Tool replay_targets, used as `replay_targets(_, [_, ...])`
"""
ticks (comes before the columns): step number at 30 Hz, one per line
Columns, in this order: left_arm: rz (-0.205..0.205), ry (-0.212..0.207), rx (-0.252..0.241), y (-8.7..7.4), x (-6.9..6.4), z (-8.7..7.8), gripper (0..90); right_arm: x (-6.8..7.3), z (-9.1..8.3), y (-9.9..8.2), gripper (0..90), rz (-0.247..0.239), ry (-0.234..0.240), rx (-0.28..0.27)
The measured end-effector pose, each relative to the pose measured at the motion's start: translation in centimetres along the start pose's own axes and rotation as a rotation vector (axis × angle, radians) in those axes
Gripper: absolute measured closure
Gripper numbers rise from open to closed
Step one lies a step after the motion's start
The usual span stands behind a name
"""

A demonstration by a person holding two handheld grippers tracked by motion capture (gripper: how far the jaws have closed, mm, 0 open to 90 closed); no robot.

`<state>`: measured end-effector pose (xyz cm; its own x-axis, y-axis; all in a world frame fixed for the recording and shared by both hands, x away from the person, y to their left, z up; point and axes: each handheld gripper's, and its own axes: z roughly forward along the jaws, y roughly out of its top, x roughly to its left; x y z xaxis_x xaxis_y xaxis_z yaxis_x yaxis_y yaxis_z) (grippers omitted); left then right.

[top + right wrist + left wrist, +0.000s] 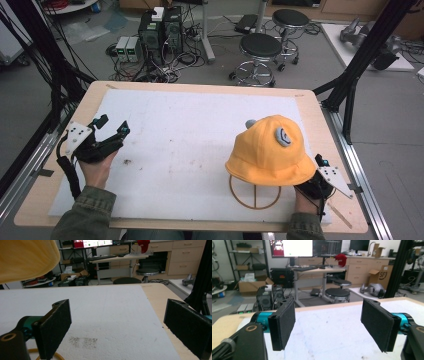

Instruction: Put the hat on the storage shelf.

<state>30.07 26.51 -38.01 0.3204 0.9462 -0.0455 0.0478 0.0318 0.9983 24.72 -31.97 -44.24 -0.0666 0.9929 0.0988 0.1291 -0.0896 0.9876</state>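
From the high view, one yellow hat [267, 150] sits on a wire stand [255, 192] at the right side of the white sheet [190, 130] that covers the wooden table [310, 107]. Its crown points up, its brim spreads roughly level, and a grey patch [283, 136] faces the far right. The stand's ring lies flat on the sheet below the brim. The right gripper [320, 172] sits just beside the brim's near-right edge, partly hidden under it. The left gripper [112, 127] is well apart from the hat, at the table's left edge, pointing toward the far side. Two black stools [260, 47] stand on the floor beyond.

In the left gripper view, the left gripper [328, 323] has its two black pads wide apart with nothing between them.

In the right gripper view, the right gripper [117, 332] is also spread wide and empty. The hat's brim [27, 258] hangs at upper left, and a curve of the stand's ring [56, 355] shows at the bottom.
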Motion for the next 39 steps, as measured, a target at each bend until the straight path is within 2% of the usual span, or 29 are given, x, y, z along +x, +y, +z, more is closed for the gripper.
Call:
replay_targets(3, [-0.007, 0.019, 0.007, -1.0, 0.4, -0.1, 27.7, 0.0, 0.0, -0.1, 6.5, 0.0, -0.003, 0.003])
replay_targets(8, [0.006, 0.043, 0.028, -2.3, 0.8, -0.3, 26.9, 0.0, -0.1, -0.1, 6.5, 0.009, -0.006, 0.004])
replay_targets(12, [-0.012, 0.072, 0.052, -3.7, 1.6, -0.7, 26.9, -0.1, -0.1, -0.1, 6.5, 0.018, -0.012, 0.0])
replay_targets(14, [-0.026, 0.085, 0.056, -4.0, 2.0, -0.9, 26.9, -0.2, -0.1, -0.1, 6.5, 0.022, -0.01, 0.004])
replay_targets(18, [-0.014, 0.133, 0.05, -4.3, 2.5, -1.5, 27.1, -0.1, -0.2, -0.2, 6.5, 0.024, -0.007, 0.006])
replay_targets(21, [-0.021, 0.155, 0.054, -4.5, 2.8, -1.9, 27.0, 0.0, -0.1, -0.2, 6.5, 0.021, 0.002, 0.013])
replay_targets(23, [-0.038, 0.155, 0.054, -4.6, 2.9, -2.0, 27.1, 0.0, -0.1, -0.3, 6.5, 0.024, 0.008, 0.012])
replay_targets(33, [-0.048, 0.136, 0.062, -4.6, 2.6, -2.3, 27.2, -0.2, -0.1, -0.4, 6.5, 0.026, 0.018, 0.015])
replay_targets(39, [-0.057, 0.148, 0.031, -4.4, 2.5, -2.7, 27.8, -0.2, 0.0, -0.4, 6.5, 0.028, 0.021, 0.018])
